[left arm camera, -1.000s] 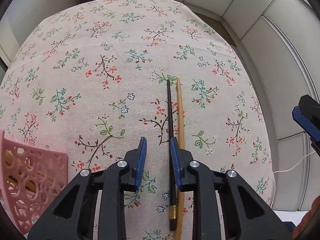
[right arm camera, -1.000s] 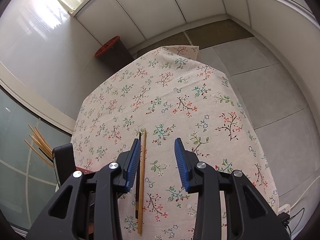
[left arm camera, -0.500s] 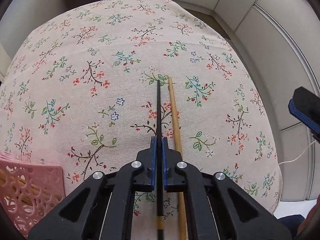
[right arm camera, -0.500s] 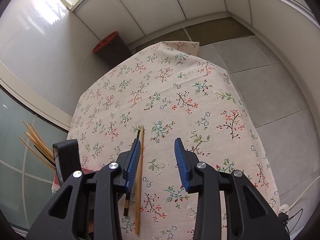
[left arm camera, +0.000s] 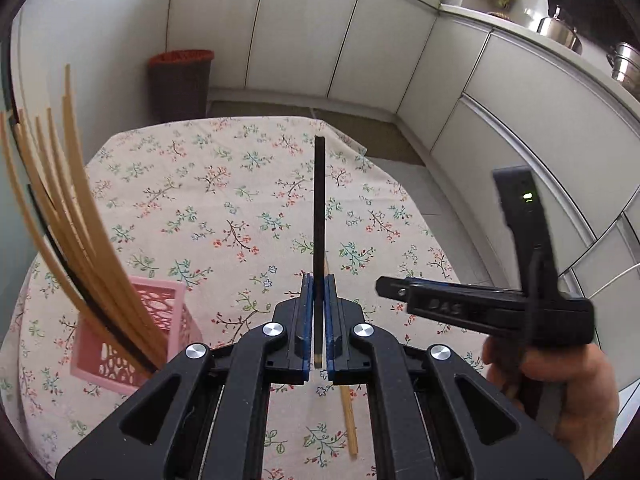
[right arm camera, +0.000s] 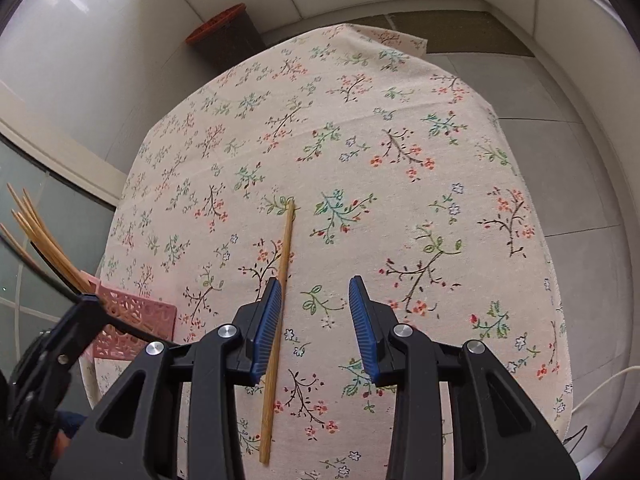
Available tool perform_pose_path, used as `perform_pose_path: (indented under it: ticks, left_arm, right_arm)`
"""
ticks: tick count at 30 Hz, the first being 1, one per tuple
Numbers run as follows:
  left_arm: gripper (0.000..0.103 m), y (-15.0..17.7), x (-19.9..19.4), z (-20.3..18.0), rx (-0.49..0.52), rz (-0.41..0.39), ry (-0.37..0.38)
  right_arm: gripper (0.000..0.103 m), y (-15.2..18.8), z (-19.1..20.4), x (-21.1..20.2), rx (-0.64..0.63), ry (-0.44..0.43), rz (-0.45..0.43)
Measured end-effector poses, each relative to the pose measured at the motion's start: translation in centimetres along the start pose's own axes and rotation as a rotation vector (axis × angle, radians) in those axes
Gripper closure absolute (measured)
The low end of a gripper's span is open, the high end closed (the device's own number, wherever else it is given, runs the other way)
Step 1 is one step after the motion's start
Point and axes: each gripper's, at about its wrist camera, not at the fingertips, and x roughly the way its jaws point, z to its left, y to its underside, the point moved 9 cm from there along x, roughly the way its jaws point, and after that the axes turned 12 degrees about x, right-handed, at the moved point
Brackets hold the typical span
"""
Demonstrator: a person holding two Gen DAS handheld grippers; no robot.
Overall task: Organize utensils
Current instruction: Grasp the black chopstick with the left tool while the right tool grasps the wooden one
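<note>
My left gripper (left arm camera: pixel 316 292) is shut on a black chopstick (left arm camera: pixel 319 204) and holds it lifted above the floral tablecloth, pointing away from me. A wooden chopstick (right arm camera: pixel 280 272) lies on the cloth; part of it shows in the left wrist view (left arm camera: pixel 347 416). My right gripper (right arm camera: pixel 314 308) is open just above the cloth, its left finger (right arm camera: pixel 266 320) next to the wooden chopstick. A pink perforated basket (left arm camera: pixel 160 300) at the left holds several wooden and black chopsticks (left arm camera: pixel 68 216) standing up. The basket also shows in the right wrist view (right arm camera: pixel 136 316).
The table (right arm camera: pixel 400 92) with the floral cloth drops off to tiled floor on the right. A dark bin with a red rim (left arm camera: pixel 180 80) stands by white cabinets beyond the table. The right gripper's body and the hand holding it (left arm camera: pixel 552 368) are at the right of the left wrist view.
My left gripper closed on the black chopstick and lifted it off the cloth. My right gripper moved lower and closer to the wooden chopstick, still open.
</note>
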Motion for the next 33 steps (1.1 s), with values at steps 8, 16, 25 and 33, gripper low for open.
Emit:
perform_pose_path:
  ticks: [8, 16, 25, 33]
  left_arm:
    - [0.099, -0.8, -4.8, 1.0, 0.009, -0.091, -0.020]
    - [0.099, -1.5, -10.3, 3.6, -0.024, -0.168, -0.043]
    - [0.099, -1.9, -13.6, 5.3, -0.026, -0.242, -0.060]
    - [0.099, -1.7, -14.1, 7.7, -0.053, -0.242, -0.076]
  right_arm:
    - [0.070, 2.1, 2.6, 4.2, -0.089, 0.079, 0.081]
    - [0.089, 2.6, 3.0, 5.5, -0.131, 0.197, 0.051]
    - [0.096, 2.1, 3.9, 3.7, -0.125, 0.151, -0.001]
    - [0.096, -1.0, 9.4, -5.3, -0.198, -0.093, -0.331]
